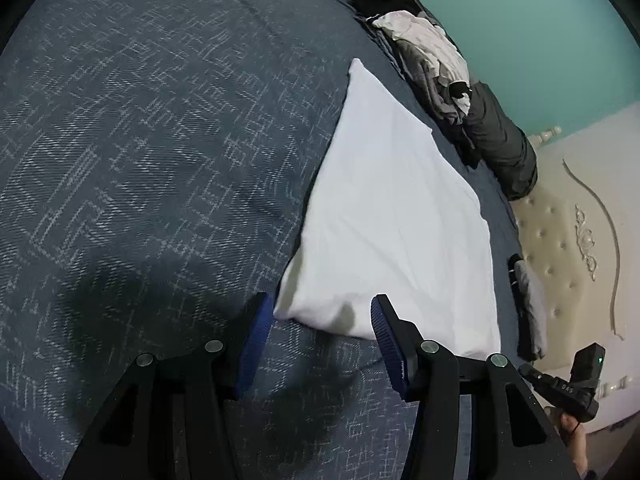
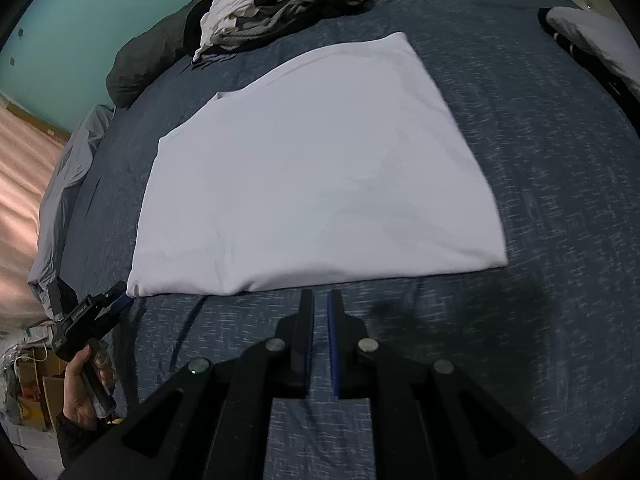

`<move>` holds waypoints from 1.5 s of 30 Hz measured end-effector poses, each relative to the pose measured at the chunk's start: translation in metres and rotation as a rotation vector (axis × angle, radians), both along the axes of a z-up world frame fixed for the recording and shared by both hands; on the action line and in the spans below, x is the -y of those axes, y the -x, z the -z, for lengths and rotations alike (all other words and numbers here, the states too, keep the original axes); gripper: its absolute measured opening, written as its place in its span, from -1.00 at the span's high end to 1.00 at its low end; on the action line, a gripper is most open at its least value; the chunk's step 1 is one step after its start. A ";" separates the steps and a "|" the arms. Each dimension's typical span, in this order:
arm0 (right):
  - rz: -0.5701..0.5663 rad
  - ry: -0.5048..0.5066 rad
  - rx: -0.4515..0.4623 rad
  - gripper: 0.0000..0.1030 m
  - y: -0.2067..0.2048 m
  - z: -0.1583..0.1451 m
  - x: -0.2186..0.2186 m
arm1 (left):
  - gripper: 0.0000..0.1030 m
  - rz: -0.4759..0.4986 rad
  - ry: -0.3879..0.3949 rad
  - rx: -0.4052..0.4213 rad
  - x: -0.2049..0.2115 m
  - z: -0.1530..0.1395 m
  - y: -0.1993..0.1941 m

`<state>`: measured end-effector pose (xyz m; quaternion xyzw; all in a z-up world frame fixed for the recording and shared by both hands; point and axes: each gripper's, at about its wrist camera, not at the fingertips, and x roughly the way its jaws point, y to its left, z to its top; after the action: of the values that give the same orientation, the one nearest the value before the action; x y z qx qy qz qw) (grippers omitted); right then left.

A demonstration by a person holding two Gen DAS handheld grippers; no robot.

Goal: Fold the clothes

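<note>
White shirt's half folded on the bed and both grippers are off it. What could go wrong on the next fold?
1. The left gripper is open at the near corner of the white shirt; a shallow pinch may catch only the top layer and pull the fold apart.
2. The right gripper, nearly shut and short of the hem, must open first or it will push the edge and wrinkle it.
3. The unfolded pile lies beyond the shirt; a long fold could drag into it.
</note>
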<state>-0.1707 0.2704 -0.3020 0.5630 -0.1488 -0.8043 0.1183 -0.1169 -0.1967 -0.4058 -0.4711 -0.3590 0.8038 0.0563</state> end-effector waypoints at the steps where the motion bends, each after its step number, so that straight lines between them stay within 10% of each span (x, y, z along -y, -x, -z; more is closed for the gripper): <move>1: 0.003 0.003 0.000 0.88 0.000 0.001 -0.002 | -0.07 -0.001 -0.005 0.006 0.000 0.001 -0.001; 14: -0.023 0.047 -0.003 0.88 0.006 0.011 0.010 | 0.00 -0.076 -0.124 -0.024 -0.001 0.015 0.006; 18: -0.016 0.058 -0.010 0.88 0.006 0.011 0.005 | 0.86 -0.091 -0.142 -0.045 -0.005 0.013 0.011; 36: 0.100 0.139 -0.061 0.88 -0.003 0.001 -0.092 | 0.87 0.001 -0.074 -0.243 -0.051 -0.061 0.035; 45: 0.169 0.173 -0.086 0.88 -0.011 -0.004 -0.146 | 0.87 0.201 -0.014 -0.332 -0.156 -0.126 0.079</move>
<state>-0.1600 0.4165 -0.2983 0.5012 -0.2596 -0.8188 0.1043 -0.1957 -0.0407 -0.2802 -0.3649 -0.3015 0.8583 0.1983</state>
